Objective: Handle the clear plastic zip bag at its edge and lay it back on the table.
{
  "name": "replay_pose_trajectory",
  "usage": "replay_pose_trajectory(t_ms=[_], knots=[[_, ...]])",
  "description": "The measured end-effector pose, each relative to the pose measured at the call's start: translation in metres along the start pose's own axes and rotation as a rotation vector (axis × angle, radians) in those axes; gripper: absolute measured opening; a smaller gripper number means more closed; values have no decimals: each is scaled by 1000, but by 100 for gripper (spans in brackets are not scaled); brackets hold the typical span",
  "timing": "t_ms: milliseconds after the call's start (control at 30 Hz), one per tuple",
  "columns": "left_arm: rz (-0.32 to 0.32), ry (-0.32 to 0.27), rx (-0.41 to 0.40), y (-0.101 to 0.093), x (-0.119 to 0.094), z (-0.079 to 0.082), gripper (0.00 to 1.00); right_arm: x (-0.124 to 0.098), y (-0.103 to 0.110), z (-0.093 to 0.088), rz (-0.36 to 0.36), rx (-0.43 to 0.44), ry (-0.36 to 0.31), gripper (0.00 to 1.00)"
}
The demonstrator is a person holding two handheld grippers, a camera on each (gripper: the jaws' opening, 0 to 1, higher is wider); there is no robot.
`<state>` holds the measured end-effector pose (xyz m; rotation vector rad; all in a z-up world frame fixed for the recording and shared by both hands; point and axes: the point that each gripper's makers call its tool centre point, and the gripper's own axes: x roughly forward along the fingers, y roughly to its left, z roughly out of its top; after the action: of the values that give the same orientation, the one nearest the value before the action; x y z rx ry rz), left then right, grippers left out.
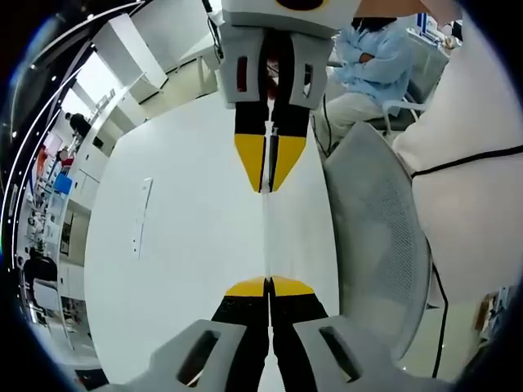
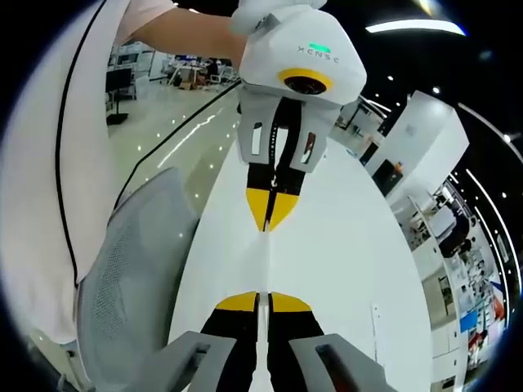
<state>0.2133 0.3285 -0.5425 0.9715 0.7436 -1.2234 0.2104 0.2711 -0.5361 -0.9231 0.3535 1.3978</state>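
Yellow-tipped and pressed together at the bottom of the left gripper view, the left claw is clenched on one edge of the clear plastic zip bag. At the top of that view the right claw faces it, likewise clenched on the opposite edge. The bag hangs between them, edge-on to the camera, so it reads only as a thin pale line over the white surface.

From the right gripper view the arrangement mirrors: the right claw grips near the bottom, the left claw comes down from above, and the bag is again a faint vertical sliver above the surface.

By my judgement, the handling at the edge is under way and the laying-down is not yet done. The next move calls for lowering both claws together, keeping the film flat, then letting go once it rests on the surface.

Much is hard to make out: the bag's width, its zip and whether it holds anything cannot be told. How high it sits above the surface is also unclear. A grey mesh chair stands beside the surface.
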Motion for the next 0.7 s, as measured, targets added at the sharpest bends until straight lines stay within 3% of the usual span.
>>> replay_pose_trajectory(t_ms=[700], knots=[[9, -7, -6, 4, 0, -2, 0, -11, -2, -12, -11, 13, 18, 0]])
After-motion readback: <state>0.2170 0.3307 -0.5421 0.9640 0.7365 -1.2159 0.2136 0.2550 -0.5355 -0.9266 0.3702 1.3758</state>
